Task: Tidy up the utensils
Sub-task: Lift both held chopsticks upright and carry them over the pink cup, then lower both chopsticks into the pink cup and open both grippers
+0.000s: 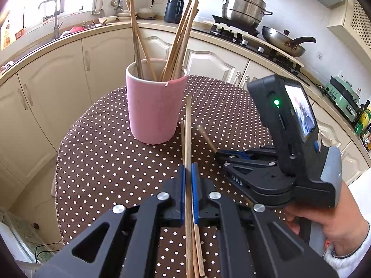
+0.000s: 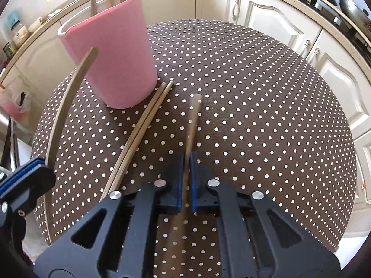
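Note:
A pink cup holding several wooden chopsticks stands on the brown dotted tablecloth. My left gripper is shut on one chopstick that points toward the cup's right side. My right gripper, low to the right, pinches another chopstick. In the right wrist view my right gripper is shut on that blurred chopstick, which slants just over the cloth. Two loose chopsticks lie side by side with their tips at the foot of the cup. The left gripper and its long chopstick show at the left.
The round table drops off at its rim on all sides, with cream kitchen cabinets around it. A counter carries a sink tap, a steel pot and a frying pan. A person's hand grips the right tool.

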The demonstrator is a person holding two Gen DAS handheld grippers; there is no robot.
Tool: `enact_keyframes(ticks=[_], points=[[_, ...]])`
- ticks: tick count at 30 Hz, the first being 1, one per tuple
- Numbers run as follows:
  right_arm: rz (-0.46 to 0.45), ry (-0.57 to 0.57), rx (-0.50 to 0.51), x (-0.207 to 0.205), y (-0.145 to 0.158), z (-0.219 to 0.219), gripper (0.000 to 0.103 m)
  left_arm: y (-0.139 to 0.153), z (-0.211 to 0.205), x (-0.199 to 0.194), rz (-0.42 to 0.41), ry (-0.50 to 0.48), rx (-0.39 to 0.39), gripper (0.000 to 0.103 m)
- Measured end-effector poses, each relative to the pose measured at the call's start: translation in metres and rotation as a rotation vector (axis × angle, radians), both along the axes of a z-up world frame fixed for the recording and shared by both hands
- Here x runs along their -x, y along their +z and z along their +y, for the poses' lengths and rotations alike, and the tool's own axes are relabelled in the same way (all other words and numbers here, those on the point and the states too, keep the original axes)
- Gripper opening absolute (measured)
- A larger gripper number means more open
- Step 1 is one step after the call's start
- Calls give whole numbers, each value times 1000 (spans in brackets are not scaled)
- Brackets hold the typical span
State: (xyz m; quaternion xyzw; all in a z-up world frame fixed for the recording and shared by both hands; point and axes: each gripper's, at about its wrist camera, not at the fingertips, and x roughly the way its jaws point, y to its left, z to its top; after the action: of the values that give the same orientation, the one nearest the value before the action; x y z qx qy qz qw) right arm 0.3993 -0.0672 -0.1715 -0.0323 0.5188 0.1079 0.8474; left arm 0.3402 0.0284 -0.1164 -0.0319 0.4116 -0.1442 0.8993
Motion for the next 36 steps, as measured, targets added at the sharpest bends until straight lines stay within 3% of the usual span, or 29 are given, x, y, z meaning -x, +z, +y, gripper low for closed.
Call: enact_keyframes(ticks=[5, 11, 16, 22, 29, 36], points=[[-38, 17, -77, 15, 11, -20, 5, 5, -3, 8, -35, -13, 8, 5], [-158, 62, -242, 48, 47, -50, 5, 19, -3, 23, -120, -22, 50, 5], [-297, 82, -359, 68, 82, -74, 5, 37, -3, 41, -248, -48, 117, 5], [-480, 128, -480, 84, 127, -72, 5, 66, 1, 53, -470, -7, 158, 5], [-698, 157, -524, 66, 166, -47, 5, 100, 20, 35, -641, 88, 250, 5], [-834, 155, -552, 24, 177, -19, 5, 114, 38, -9, -725, 161, 282, 5]])
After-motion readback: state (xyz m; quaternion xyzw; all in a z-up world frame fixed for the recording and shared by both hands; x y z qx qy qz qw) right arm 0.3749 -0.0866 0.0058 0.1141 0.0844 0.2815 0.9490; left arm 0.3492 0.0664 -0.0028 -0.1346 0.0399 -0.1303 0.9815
